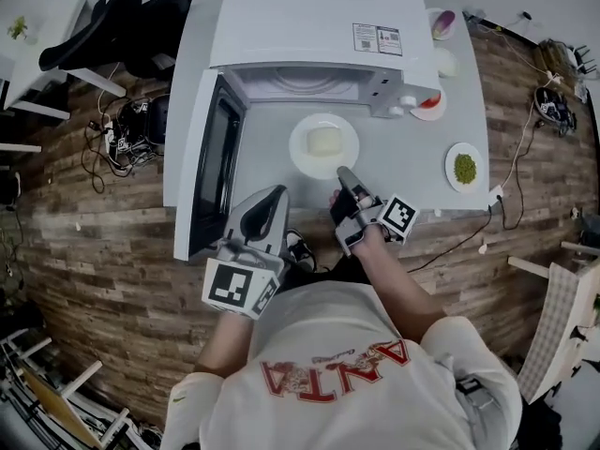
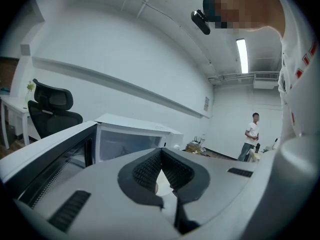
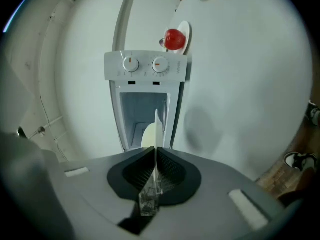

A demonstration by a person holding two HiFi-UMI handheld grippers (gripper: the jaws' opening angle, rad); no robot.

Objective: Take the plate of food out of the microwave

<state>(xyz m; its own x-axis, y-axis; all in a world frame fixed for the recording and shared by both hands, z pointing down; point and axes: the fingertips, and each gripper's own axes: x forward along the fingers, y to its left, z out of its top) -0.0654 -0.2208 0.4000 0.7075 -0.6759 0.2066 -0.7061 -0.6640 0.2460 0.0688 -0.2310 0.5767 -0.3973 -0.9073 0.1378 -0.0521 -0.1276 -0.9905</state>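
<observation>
Head view: one microwave (image 1: 309,26); right gripper (image 1: 346,172) pinches one plate of food (image 1: 317,146); left gripper (image 1: 276,196) pressed together.

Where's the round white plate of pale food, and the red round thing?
Round white plate of pale food (image 1: 300,160): head view, bare lower-left rim.
Red round thing (image 3: 174,39): right gripper view, its middle.

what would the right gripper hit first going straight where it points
The right gripper is shut on the plate by its rim; past that, probably the open microwave, though depth is unclear.
</observation>
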